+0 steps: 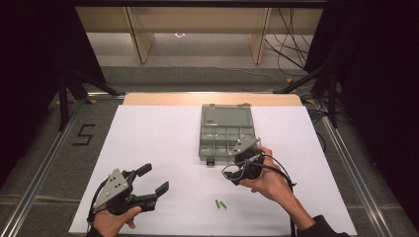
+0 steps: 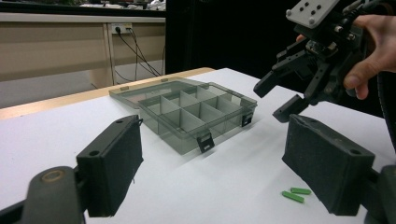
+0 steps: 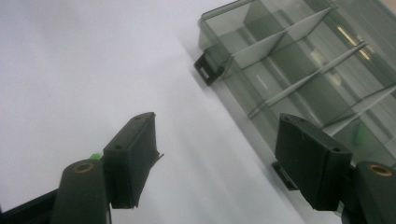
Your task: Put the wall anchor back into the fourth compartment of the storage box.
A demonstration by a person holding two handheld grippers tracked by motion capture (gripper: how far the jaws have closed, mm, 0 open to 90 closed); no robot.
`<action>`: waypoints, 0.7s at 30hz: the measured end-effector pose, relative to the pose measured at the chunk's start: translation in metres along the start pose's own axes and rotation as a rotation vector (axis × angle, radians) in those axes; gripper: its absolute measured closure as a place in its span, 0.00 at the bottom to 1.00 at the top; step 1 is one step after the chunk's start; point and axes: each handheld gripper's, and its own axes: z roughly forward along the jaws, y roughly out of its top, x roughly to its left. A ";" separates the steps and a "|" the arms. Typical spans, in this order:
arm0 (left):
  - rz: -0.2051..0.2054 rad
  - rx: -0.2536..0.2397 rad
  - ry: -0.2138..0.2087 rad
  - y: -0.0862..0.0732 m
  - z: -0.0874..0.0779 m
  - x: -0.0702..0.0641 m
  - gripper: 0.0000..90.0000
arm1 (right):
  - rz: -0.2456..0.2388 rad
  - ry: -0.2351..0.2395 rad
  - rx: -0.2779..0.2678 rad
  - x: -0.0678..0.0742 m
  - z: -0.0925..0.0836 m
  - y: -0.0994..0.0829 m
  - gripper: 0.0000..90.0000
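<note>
The smoky clear compartment box (image 1: 226, 132) lies open, right gripper (image 1: 245, 159) fingers wide and empty beside it.

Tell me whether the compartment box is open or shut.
Open: the compartment box has its lid folded back flat on the table, leaving the dividers uncovered.

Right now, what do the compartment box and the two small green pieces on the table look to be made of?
The compartment box looks like smoke-tinted translucent plastic with a glossy finish: the dividers and the table show through its walls, and light glints on them. Its latches look like opaque black plastic. The green pieces seem to be matte plastic, evenly coloured; they are too small to be sure.
</note>
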 end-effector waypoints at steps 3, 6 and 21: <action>0.001 0.004 0.004 0.000 -0.001 -0.001 0.21 | -0.009 0.000 0.002 0.006 0.002 -0.001 0.34; 0.002 0.005 0.004 0.000 -0.001 -0.001 0.21 | -0.018 0.023 0.021 0.013 0.002 -0.002 0.34; 0.002 0.005 0.007 0.000 -0.002 -0.002 0.21 | -0.098 0.109 0.109 0.043 0.019 -0.009 0.38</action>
